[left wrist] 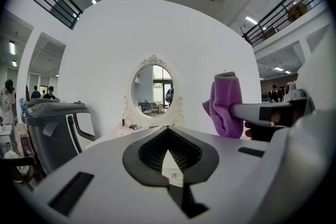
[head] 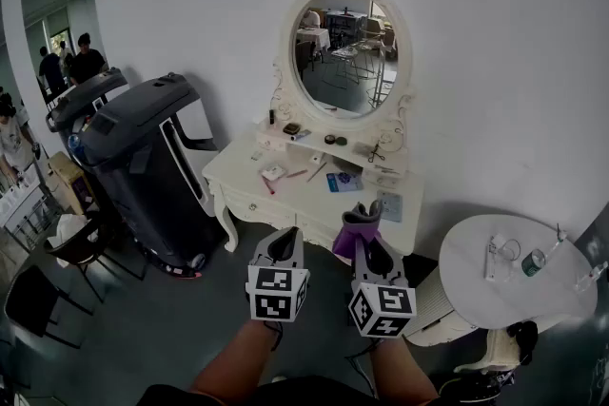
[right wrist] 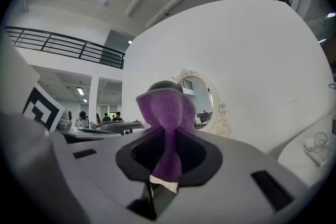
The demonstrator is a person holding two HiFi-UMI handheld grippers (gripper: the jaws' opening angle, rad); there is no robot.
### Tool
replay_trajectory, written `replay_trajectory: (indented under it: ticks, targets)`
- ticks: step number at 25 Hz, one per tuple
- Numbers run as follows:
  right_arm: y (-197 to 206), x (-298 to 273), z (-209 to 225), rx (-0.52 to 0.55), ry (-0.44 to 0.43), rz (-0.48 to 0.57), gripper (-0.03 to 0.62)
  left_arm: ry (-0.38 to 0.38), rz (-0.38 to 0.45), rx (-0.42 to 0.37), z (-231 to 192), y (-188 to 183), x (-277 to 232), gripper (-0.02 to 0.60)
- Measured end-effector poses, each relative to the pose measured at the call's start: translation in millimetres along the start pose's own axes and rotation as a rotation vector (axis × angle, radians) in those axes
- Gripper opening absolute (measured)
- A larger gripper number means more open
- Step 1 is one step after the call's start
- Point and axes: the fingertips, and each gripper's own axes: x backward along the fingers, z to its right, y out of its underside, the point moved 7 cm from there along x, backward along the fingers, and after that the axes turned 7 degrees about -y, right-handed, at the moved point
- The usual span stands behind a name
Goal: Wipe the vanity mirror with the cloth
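Note:
An oval vanity mirror [head: 345,50] in a carved white frame stands on a white dressing table [head: 285,200] against the wall; it also shows far off in the left gripper view [left wrist: 153,89] and, partly hidden, in the right gripper view [right wrist: 202,99]. A purple cloth [head: 358,228] [right wrist: 165,113] [left wrist: 226,105] is pinched in my right gripper [head: 369,245] [right wrist: 167,157], bunched above the jaws. My left gripper [head: 282,247] [left wrist: 169,157] is beside it, shut, with nothing held. Both hang well short of the table.
A large dark floor-cleaning machine [head: 143,171] stands left of the table. A round white side table [head: 514,276] with small items is at the right. Small boxes and cosmetics [head: 343,182] lie on the dressing table. Chairs [head: 57,271] and people [head: 67,67] are at the far left.

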Motion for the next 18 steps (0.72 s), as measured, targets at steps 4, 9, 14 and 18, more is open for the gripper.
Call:
replay_trajectory:
  ticks: [4, 9, 14, 18]
  targets:
    - [2.9, -3.1, -6.2, 0.005, -0.002, -0.009, 0.066, -0.001, -0.005, 0.003, -6.2, 2.7, 1.5, -0.003]
    - [4.6, -11.6, -19.1, 0.021, -0.006, -0.022, 0.066, 0.0, -0.006, 0.009, -19.8, 3.6, 2.9, -0.003]
    - [1.5, -14.0, -29.0, 0.015, 0.013, -0.006, 0.066, 0.011, 0.004, 0.014, -28.6, 1.3, 6.7, -0.003]
    - [0.9, -19.0, -41.3, 0.059, 0.046, -0.02, 0.066, 0.031, 0.016, 0.033, -40.1, 3.0, 10.7, -0.003]
